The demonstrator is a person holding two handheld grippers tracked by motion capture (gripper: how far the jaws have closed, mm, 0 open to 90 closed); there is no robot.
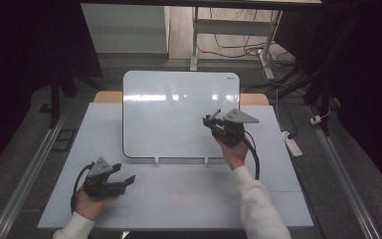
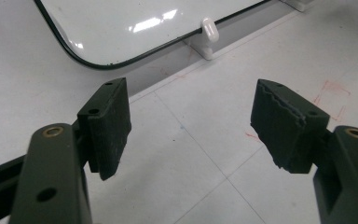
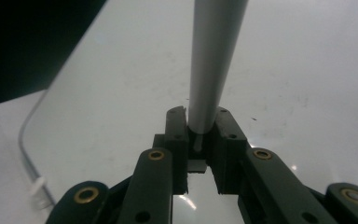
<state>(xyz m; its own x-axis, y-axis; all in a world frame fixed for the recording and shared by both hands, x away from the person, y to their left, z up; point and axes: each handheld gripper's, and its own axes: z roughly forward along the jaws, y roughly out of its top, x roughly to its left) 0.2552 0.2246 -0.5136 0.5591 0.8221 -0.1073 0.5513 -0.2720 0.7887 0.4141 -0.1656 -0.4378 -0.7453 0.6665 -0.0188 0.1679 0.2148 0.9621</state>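
Note:
A white whiteboard [image 1: 179,112] stands tilted on two small white feet at the middle of the table. My right gripper [image 1: 214,121] hovers over the board's right side, shut on a thin grey marker [image 3: 213,60] that sticks out past the jaws toward the board [image 3: 303,70]. The marker [image 1: 214,115] shows as a short dark stick at the gripper's tip. My left gripper [image 1: 128,180] rests low at the table's front left, open, with nothing between its fingers [image 2: 109,126]. Ahead of it lies the board's lower corner [image 2: 121,28] and one white foot [image 2: 209,32].
The table is covered by a pale sheet [image 1: 179,194] with faint red marks [image 2: 331,95]. A white power strip [image 1: 292,143] lies at the right on the floor. Desk legs and cables [image 1: 238,47] stand beyond the table.

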